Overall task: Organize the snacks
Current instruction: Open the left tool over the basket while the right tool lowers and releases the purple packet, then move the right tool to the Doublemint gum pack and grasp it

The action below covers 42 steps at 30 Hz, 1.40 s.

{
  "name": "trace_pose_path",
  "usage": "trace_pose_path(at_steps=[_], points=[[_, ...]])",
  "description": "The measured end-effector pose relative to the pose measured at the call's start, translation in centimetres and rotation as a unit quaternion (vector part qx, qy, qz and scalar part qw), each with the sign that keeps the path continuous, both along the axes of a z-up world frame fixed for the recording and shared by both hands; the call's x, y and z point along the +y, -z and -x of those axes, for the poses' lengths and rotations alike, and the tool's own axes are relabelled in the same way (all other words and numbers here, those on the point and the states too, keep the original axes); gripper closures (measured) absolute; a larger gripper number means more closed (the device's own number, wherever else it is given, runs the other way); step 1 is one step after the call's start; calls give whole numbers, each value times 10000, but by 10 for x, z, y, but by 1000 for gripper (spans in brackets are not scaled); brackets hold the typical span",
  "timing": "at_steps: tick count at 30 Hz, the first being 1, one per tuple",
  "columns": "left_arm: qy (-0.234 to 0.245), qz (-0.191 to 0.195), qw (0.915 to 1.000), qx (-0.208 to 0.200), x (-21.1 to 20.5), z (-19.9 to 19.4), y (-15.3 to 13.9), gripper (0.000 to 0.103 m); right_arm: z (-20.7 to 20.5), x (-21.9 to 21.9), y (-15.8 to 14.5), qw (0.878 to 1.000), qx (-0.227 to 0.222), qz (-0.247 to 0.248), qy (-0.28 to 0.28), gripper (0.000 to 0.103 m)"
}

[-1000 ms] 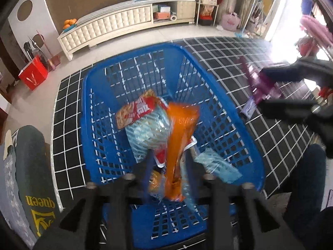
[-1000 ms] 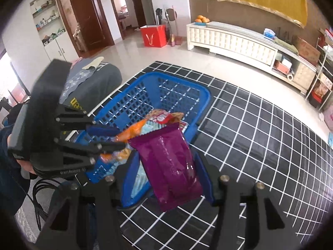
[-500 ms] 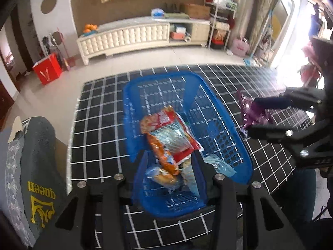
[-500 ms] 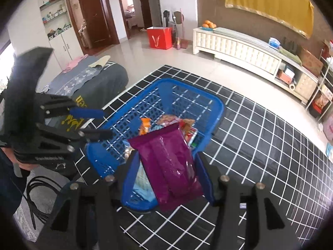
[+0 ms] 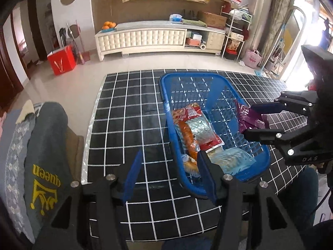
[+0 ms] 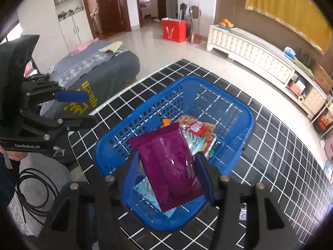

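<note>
While the two grippers hang over the grid-patterned table, the scene reads so:

Basket: a blue basket stands on the table, right of centre in the left wrist view.
Contents: a red-and-clear snack bag, an orange packet beside it and a pale blue packet at the near end all lie inside.
Right gripper: clenched on a purple snack packet, held over the basket's near end, above the other snacks.
Left gripper: released, fingers spread and empty, above the table by the basket's near left corner.
Surroundings: a grey cushion printed "queen" lies at the table's left.
</note>
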State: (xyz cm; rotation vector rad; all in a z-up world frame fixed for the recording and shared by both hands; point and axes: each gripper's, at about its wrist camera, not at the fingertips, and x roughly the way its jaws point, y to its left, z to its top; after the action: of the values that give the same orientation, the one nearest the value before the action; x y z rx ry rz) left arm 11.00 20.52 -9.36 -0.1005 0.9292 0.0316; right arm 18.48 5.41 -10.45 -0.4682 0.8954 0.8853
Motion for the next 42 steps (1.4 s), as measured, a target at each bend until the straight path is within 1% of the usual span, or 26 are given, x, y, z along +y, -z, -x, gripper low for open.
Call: trace_pose_path(at_steps=[4,10,13,15,16,17,18,20,23,27,32,34,40,42], points=[[-44,148,9998,93,7,-4,14,50,-4,11,13,9996,-88,272,-46,44],[-55,302,9994,188,13,-8,25,50,-12,23,35,9986,117,502,-75,44],[5,292,9994,211,10,-9,25,50,-15,26,42,9977,140,660,-49,44],[19,314,9993,210,9,-9,25,50,-19,25,44,9976,246,645,1,43],[29,339,9992,212,8,-9,25,50,-22,24,45,9975,327,619,58,41],[34,342,9992,210,5,-9,23,50,-24,21,45,9974,410,590,105,34],[40,319,9993,208,2,-8,21,50,-24,20,45,9973,440,576,143,31],[56,251,9995,195,-4,-6,18,50,-22,13,39,9977,437,479,218,27],[49,263,9995,160,-14,-2,11,50,-17,2,27,9982,461,297,243,27],[139,175,9997,88,-33,3,1,50,-8,-18,6,9989,294,132,343,26],[364,9,9993,-119,-68,9,-22,50,2,-50,-19,9986,128,-35,517,26],[433,-14,9989,-192,-79,10,-28,44,6,-62,-26,9982,59,-74,594,26],[731,-148,9967,-322,-119,7,-41,43,16,-102,-38,9959,-31,-197,880,25],[830,-160,9959,-328,-133,4,-42,38,18,-117,-39,9947,-64,-208,1001,25]])
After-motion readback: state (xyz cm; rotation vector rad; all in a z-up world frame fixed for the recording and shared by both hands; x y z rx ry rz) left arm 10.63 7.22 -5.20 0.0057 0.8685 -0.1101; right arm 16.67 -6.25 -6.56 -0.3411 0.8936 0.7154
